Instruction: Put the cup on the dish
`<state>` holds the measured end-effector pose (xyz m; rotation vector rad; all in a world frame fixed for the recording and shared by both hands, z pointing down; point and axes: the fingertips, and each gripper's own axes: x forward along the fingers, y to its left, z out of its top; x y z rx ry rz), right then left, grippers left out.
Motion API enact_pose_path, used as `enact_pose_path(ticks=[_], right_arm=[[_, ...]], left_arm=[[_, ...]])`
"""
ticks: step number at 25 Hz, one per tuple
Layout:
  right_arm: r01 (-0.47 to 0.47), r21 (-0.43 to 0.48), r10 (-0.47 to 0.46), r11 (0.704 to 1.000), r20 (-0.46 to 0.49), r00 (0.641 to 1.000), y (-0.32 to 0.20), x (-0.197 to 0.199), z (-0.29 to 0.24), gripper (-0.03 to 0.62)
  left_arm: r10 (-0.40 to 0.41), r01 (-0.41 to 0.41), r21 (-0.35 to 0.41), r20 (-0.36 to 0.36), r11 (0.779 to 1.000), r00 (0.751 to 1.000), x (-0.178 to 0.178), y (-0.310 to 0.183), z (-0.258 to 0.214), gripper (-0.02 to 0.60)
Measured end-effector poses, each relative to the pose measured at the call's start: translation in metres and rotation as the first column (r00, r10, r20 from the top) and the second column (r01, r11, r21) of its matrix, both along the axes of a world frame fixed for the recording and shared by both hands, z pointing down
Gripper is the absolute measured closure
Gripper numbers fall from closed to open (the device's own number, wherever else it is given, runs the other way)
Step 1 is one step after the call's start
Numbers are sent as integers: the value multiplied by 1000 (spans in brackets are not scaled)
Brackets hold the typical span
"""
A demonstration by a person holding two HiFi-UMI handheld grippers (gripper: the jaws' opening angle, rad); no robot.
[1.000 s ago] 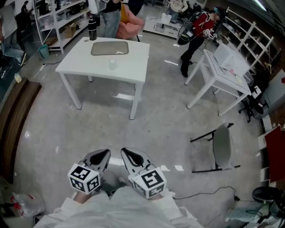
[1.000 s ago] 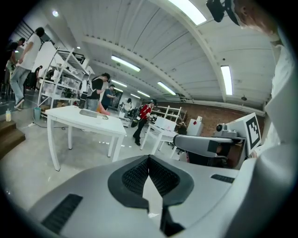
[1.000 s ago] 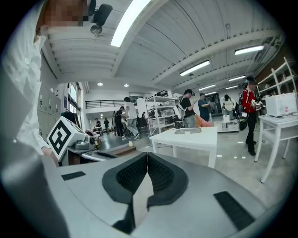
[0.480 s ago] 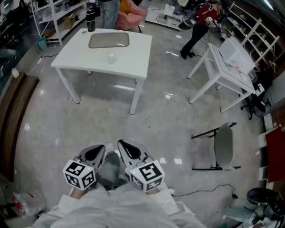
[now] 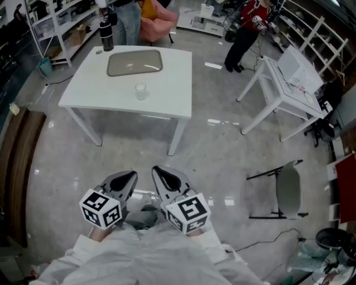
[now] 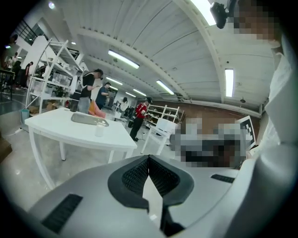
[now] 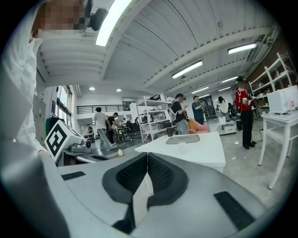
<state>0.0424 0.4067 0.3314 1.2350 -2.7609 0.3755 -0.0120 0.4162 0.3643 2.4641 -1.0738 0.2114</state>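
Note:
A small clear cup (image 5: 141, 91) stands on the white table (image 5: 83, 94), a little in front of the grey rectangular dish (image 5: 135, 62). Both are far ahead of me across bare floor. My left gripper (image 5: 131, 176) and right gripper (image 5: 157, 172) are held side by side low in the head view, both shut and empty. In the left gripper view the jaws (image 6: 149, 158) meet, with the cup (image 6: 98, 129) and dish (image 6: 88, 120) small beyond them. The right gripper view shows its jaws (image 7: 147, 155) together, with the cup (image 7: 182, 147) and dish (image 7: 182, 139) ahead.
A black bottle (image 5: 105, 34) stands at the table's far left corner. People stand behind the table (image 5: 125, 16) and at the back right (image 5: 245, 28). A second white table (image 5: 283, 83) is at the right, a tipped chair (image 5: 289, 189) on the floor below it.
The white table with the cup and dish has come nearer in the head view. Both grippers stay shut and side by side.

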Motion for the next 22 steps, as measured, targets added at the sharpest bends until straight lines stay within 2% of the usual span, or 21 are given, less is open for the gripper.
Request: enact_pose_path(ticks=[3, 10, 14, 17, 22], right_arm=[[-22, 14, 22, 1000, 19, 1000, -42, -11, -5, 580], [-50, -27, 50, 998, -4, 999, -96, -25, 11, 582], [-51, -41, 51, 998, -12, 999, -124, -25, 13, 580], [-52, -32, 51, 998, -18, 999, -150, -25, 12, 582], [-29, -32, 28, 999, -25, 999, -201, -27, 18, 582]], left_arm=[[38, -38, 29, 12, 999, 999, -10, -37, -7, 574], [63, -63, -17, 9, 998, 998, -24, -95, 10, 572], [67, -66, -57, 4, 996, 998, -25, -116, 21, 572], [70, -70, -52, 11, 996, 997, -28, -136, 23, 572], [31, -31, -70, 3, 997, 1000, -34, -186, 30, 574]])
